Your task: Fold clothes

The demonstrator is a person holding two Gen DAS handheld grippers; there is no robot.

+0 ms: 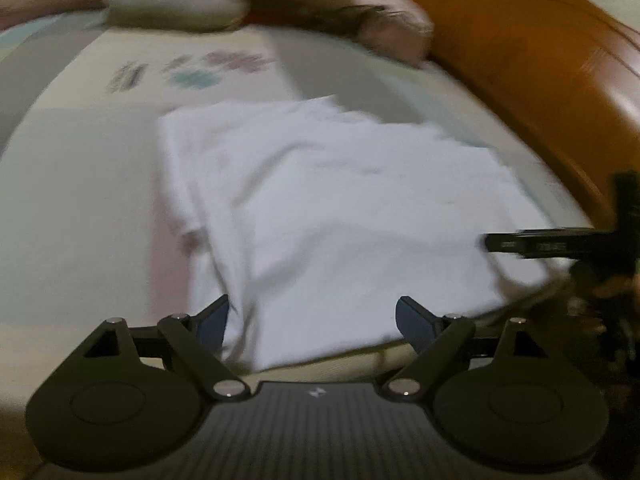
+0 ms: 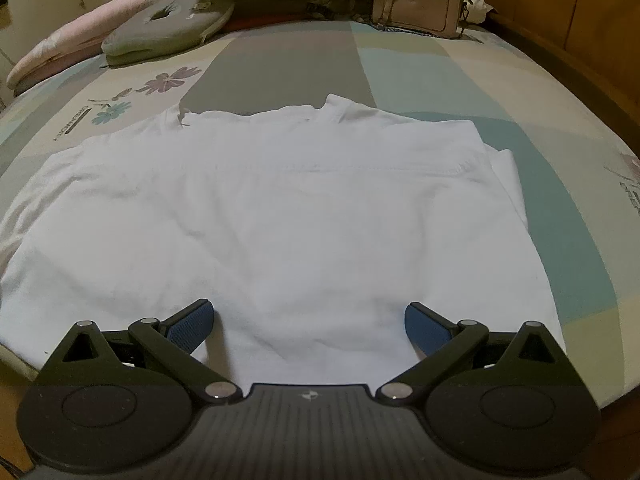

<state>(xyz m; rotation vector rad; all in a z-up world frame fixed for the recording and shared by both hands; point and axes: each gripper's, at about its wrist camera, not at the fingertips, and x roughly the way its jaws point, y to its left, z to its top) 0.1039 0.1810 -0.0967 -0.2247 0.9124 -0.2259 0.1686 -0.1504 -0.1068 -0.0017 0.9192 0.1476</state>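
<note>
A white garment (image 2: 280, 216) lies flat on the bed, partly folded, with a layer doubled over along its right side. In the right wrist view my right gripper (image 2: 308, 326) stands open just above the garment's near edge, nothing between its blue pads (image 2: 190, 326). The left wrist view is blurred. It shows the same white garment (image 1: 340, 208) from the left, with my left gripper (image 1: 312, 320) open over its near corner. The other gripper (image 1: 560, 244) shows as a dark bar at the garment's right edge there.
The bed sheet (image 2: 440, 80) has pastel blocks and flower prints. A grey cushion (image 2: 168, 32) and a pink pillow (image 2: 60, 44) lie at the far left, a beige handbag (image 2: 420, 4) at the far right. A wooden bed frame (image 1: 540, 60) runs along the right side.
</note>
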